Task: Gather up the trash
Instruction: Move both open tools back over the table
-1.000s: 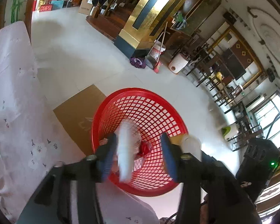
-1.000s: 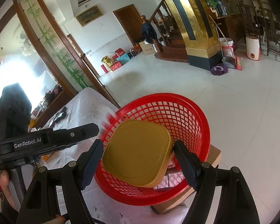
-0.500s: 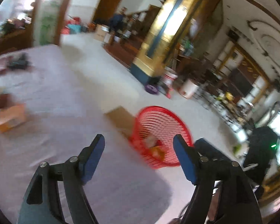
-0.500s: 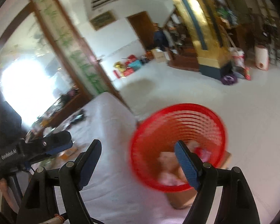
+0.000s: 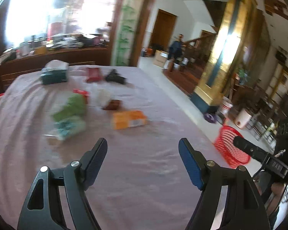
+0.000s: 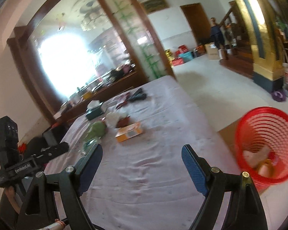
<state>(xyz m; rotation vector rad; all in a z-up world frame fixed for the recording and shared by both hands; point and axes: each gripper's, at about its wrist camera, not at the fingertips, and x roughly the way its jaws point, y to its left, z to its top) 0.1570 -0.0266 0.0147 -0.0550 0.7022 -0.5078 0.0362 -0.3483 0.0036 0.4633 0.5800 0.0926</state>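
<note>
My left gripper (image 5: 143, 143) is open and empty above the pale cloth-covered table (image 5: 144, 182). My right gripper (image 6: 142, 149) hangs over the same cloth; its jaws are opening with nothing between them. Trash lies farther up the table: an orange box (image 5: 128, 121) (image 6: 129, 132), a green bag (image 5: 71, 106) (image 6: 97, 129), a teal-and-white packet (image 5: 69, 127), a white crumpled wad (image 5: 103, 95) and a small brown piece (image 5: 113, 105). Off the table's right edge stands the red mesh basket (image 5: 230, 147) (image 6: 265, 149), with trash inside.
A teal tissue box (image 5: 54, 74), a red packet (image 5: 93, 74) and a black object (image 5: 115, 77) lie at the table's far end. Cardboard (image 6: 228, 132) lies under the basket. A gold pillar (image 5: 220, 57), a white bucket (image 5: 225, 107) and a person (image 6: 216, 32) are beyond.
Both grippers swung left from over the basket to the table. The white piece in the left and the yellow lid in the right are gone from the jaws, which are now wider.
</note>
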